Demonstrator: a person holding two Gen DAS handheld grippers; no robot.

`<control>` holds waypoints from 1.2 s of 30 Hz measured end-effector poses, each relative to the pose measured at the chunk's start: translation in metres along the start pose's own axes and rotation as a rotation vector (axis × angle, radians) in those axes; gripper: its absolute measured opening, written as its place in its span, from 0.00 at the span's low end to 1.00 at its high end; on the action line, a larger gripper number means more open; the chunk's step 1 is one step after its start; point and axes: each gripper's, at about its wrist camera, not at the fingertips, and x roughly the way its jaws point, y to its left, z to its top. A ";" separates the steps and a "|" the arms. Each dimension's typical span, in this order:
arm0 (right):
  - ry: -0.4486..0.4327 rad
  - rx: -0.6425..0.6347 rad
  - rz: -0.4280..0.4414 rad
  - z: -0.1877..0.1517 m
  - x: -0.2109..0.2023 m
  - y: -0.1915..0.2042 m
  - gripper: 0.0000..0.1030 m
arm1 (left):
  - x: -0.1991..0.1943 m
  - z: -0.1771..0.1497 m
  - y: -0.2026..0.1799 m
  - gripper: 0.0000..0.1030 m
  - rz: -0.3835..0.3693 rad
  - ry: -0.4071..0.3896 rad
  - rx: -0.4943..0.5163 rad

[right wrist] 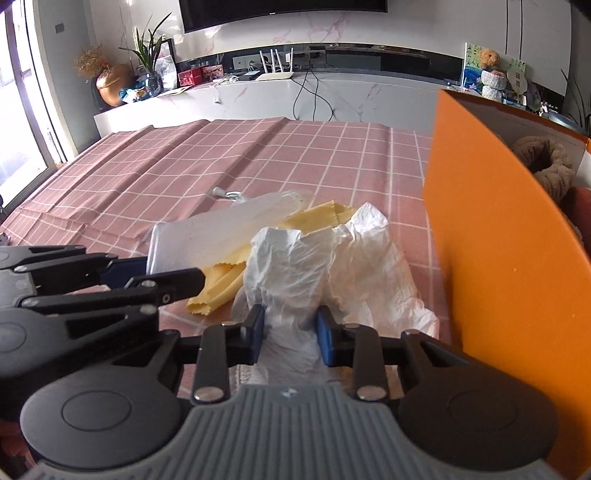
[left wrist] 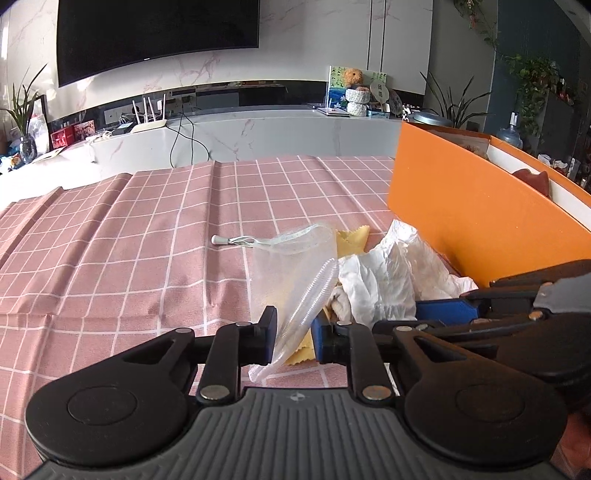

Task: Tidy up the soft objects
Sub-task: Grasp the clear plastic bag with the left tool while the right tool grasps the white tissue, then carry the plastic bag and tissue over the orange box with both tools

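- Two grippers work side by side over a pink checked tablecloth point(left wrist: 110, 240), both angled down at a small heap of soft stuff.
- Left gripper point(left wrist: 293, 334): jaws narrow, w/ a translucent mesh pouch point(left wrist: 291, 266) hanging betw. the pads. Left pad looks to touch the pouch; gap shows on the right side, so no firm pinch – cannot tell if it's really gripped.
- Pouch drawstring w/ white toggle point(left wrist: 219, 240) trails out to the left on the cloth.
- Right gripper point(right wrist: 290, 334): jaws narrow, pinched on a crumpled white plastic bag point(right wrist: 314, 266); bag bunches up betw. both blue pads and spills forward and to the right.
- Yellow cloth point(right wrist: 218, 280) w/ zigzag edges lies flat under the pouch and bag; one corner pokes out behind the heap, another near the left gripper's fingers.
- Orange box point(right wrist: 498, 258) stands just right of the heap, wall upright; the white bag reaches its base. Inside: a brown fuzzy item point(right wrist: 546, 162) and sth. dark red, mostly hidden.
- Right wrist view: left gripper comes in from the left edge, its tips at the pouch.
- Backgrd: white marble-look counter point(left wrist: 258, 133) w/ a router point(left wrist: 147, 118), plants, dark TV point(left wrist: 155, 33) on the wall.
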 end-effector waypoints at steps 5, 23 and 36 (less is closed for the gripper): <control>0.014 0.000 0.061 -0.006 -0.005 0.015 0.28 | -0.008 -0.004 0.012 0.05 0.002 0.069 -0.080; -0.125 -0.029 0.097 0.006 -0.079 0.014 0.15 | -0.070 0.006 0.004 0.02 0.031 -0.058 -0.184; -0.269 0.078 0.142 0.010 -0.159 -0.023 0.15 | -0.117 0.027 -0.011 0.02 0.058 -0.153 -0.172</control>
